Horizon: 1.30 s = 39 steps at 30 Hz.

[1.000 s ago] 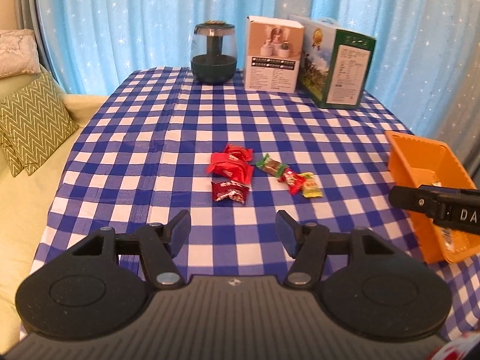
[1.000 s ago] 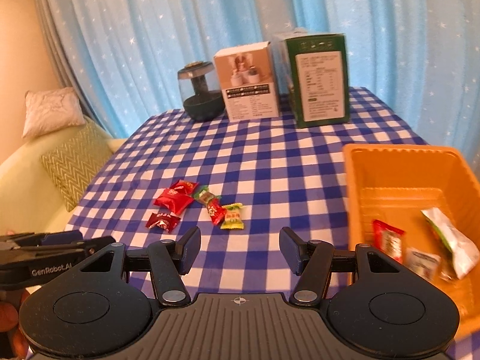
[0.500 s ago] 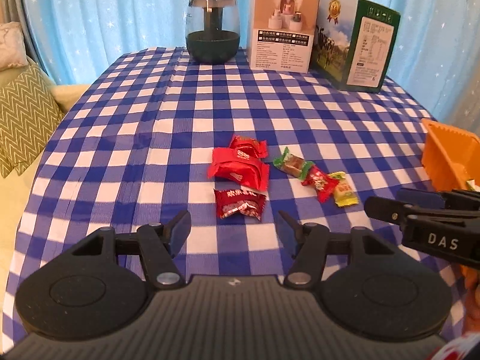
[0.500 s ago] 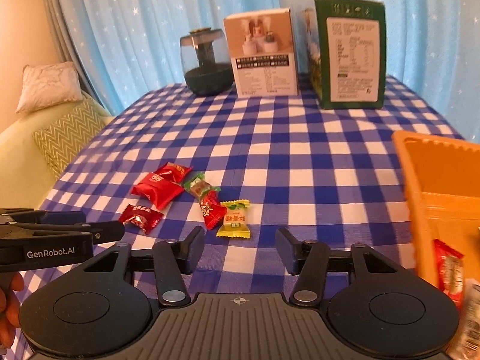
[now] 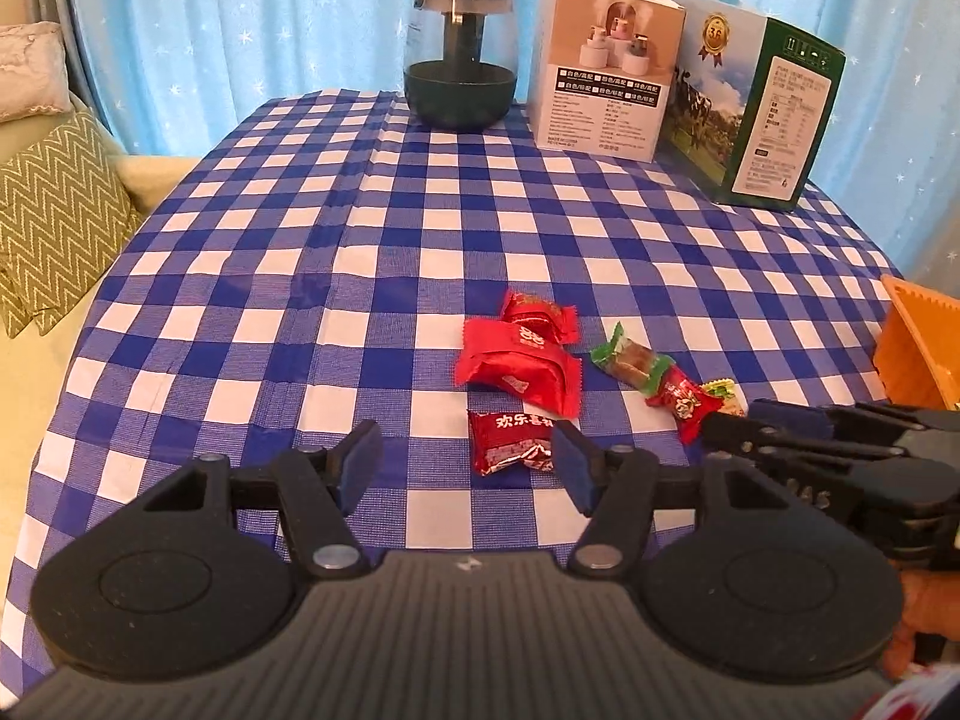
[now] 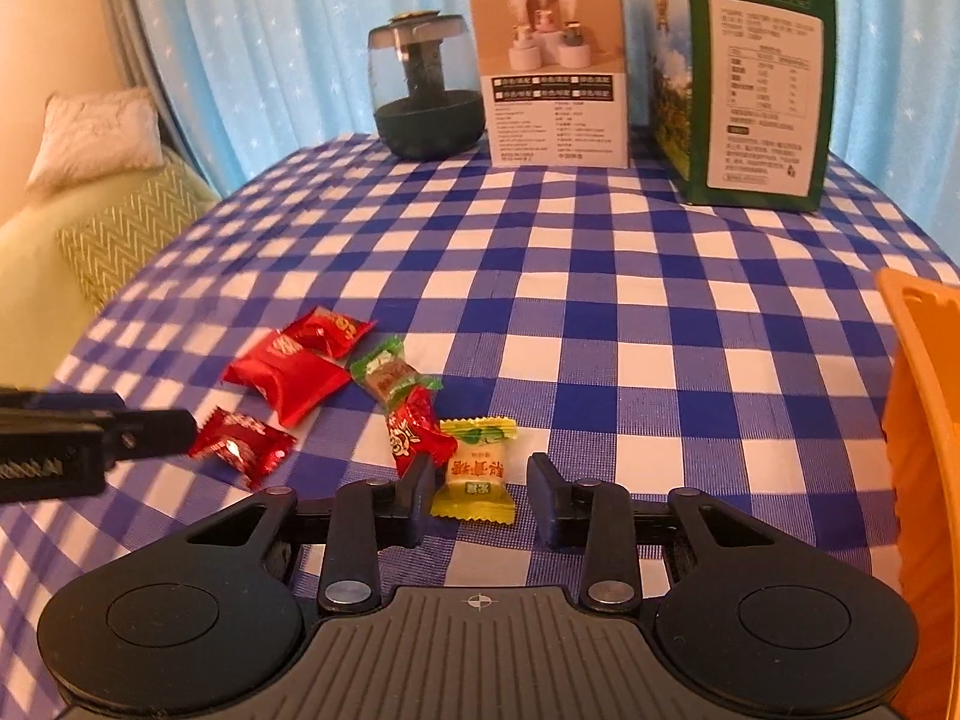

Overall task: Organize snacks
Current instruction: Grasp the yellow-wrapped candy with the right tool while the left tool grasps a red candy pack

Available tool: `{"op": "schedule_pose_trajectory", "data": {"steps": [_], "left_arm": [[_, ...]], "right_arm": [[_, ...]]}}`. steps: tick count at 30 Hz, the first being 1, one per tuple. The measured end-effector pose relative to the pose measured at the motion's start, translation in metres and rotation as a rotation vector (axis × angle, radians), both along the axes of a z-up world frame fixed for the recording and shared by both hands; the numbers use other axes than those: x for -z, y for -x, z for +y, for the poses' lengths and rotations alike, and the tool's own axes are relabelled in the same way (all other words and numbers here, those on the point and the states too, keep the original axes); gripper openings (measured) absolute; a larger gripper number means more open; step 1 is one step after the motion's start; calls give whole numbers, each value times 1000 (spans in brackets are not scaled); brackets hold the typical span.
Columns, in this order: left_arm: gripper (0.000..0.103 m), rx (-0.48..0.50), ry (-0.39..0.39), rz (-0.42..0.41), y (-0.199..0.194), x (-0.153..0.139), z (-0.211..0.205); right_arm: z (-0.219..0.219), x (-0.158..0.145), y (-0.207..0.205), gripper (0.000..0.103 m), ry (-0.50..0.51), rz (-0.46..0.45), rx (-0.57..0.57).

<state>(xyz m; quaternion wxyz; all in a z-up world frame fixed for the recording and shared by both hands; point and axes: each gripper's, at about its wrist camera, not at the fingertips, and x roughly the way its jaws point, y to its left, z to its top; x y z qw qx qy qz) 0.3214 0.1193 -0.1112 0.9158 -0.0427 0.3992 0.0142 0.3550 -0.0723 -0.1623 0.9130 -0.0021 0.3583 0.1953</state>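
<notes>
Checked tablecloth (image 5: 360, 252) | six candies | left gripper (image 5: 468, 468) jaws released | right gripper (image 6: 480, 498) jaws closing around yellow candy (image 6: 477, 471)

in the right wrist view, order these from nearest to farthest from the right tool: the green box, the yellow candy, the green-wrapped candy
1. yellow candy, between the closing right tool fingers.
2. green-wrapped candy, beyond it, left.
3. green box, far back, right.

Checked table (image 6: 600, 312) bears candies (image 6: 474, 471), jar (image 6: 429, 96), boxes (image 6: 558, 72), orange bin (image 6: 927, 420).
</notes>
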Motion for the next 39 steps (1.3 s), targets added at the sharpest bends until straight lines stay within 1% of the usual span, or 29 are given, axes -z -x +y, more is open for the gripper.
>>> {"op": "schedule_pose_trajectory", "data": {"steps": [6,8,9,13,17,21,22,24,28,31,34,39], "left_arm": [[59,16,13,10,-1,5,0],[59,22,17,13,-2,7,0],[59,26,19,14,-2,9,0],[58,48,29,15,-4,12,-2],[52,66,43,17,-9,18,-5],[49,81,31,9,-15,23,-7],[45,86,32,8,-16,24,-8],[40,98,38,6,-18,26,-9],[39,120,18,2,-21,30,-15],[38,135,-13,-2,-24,34,-20],[35,149,-40,-14,-24,37,-22],[31,131,-41,-13,-23,34,-23]], "right_arm": [[12,5,7,33,120,-71,-55],[12,6,9,31,128,-72,-58],[12,5,9,28,125,-65,-50],[1,1,11,27,82,-29,20],[-12,-9,15,27,33,-9,74],[-18,-19,18,27,10,-21,84],[-19,-21,18,27,3,-23,88],[-22,-24,17,27,-7,-24,94],[-22,-24,16,27,-16,-19,101],[-23,-23,15,27,-25,-16,103],[-22,-24,15,27,-30,-18,109],[-21,-24,16,27,-33,-21,114]]}}
